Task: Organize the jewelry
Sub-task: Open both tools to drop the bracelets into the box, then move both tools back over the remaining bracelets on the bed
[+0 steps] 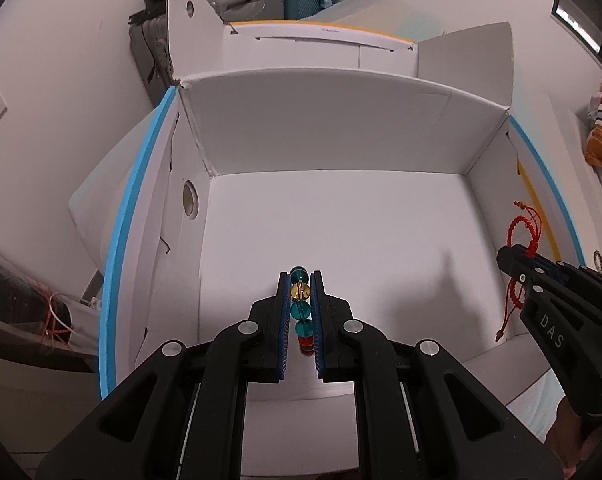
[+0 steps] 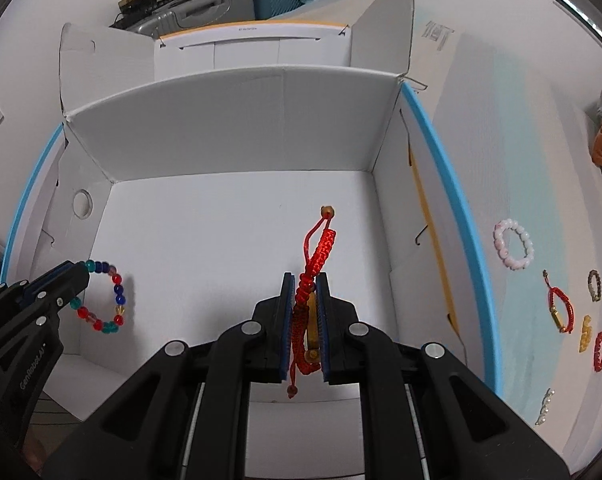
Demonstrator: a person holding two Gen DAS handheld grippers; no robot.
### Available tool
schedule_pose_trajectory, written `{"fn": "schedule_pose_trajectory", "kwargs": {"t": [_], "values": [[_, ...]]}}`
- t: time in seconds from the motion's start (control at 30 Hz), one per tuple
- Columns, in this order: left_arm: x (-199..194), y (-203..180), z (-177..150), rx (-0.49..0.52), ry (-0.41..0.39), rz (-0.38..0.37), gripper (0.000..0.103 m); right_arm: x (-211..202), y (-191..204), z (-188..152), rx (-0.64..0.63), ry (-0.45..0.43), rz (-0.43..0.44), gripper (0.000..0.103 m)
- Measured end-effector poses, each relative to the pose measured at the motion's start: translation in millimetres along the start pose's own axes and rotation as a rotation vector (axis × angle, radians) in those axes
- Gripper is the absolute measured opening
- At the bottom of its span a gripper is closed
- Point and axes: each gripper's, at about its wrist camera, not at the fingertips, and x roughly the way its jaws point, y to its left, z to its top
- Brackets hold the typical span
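Observation:
My left gripper [image 1: 299, 276] is shut on a bracelet of teal, yellow and red glass beads [image 1: 301, 310] and holds it above the floor of an open white cardboard box [image 1: 341, 152]. The right wrist view shows the same bead bracelet [image 2: 109, 304] hanging as a ring from the left gripper [image 2: 83, 274]. My right gripper [image 2: 305, 280] is shut on a red braided cord bracelet [image 2: 315, 256] over the box's right half. The left wrist view shows that cord bracelet [image 1: 521, 224] in the right gripper [image 1: 511, 256].
Several more pieces lie on the surface right of the box: a white bead bracelet [image 2: 515, 248], a red cord bracelet [image 2: 559, 306], a dark bead ring [image 2: 595, 286], a red bead ring [image 2: 601, 350]. Suitcases [image 2: 205, 4] stand behind the box.

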Motion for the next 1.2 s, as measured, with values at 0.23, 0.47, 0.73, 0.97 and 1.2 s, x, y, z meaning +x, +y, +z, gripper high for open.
{"fn": "schedule_pose_trajectory", "kwargs": {"t": [0.23,0.47,0.73,0.97,1.2], "values": [[7.2,2.7,0.5,-0.001,0.012,-0.004,0.009,3.8,5.6,-1.3,-0.001,0.007,-0.003,0.010],[11.7,4.4,2.4,-0.007,0.021,0.004,0.011,9.9,6.3,-0.1,0.000,0.028,0.006,0.012],[-16.2,7.2,1.3,-0.024,-0.048,0.020,0.040,-9.9,6.4,-0.7,0.000,-0.030,0.022,0.039],[-55.9,3.7,-5.7,-0.023,-0.152,0.028,0.074,-49.0,-2.1,-4.7,-0.006,-0.121,0.016,0.068],[-90.3,-23.9,-16.5,0.006,-0.241,0.010,0.096,-92.1,-33.3,-22.7,0.006,-0.209,-0.024,0.083]]}}
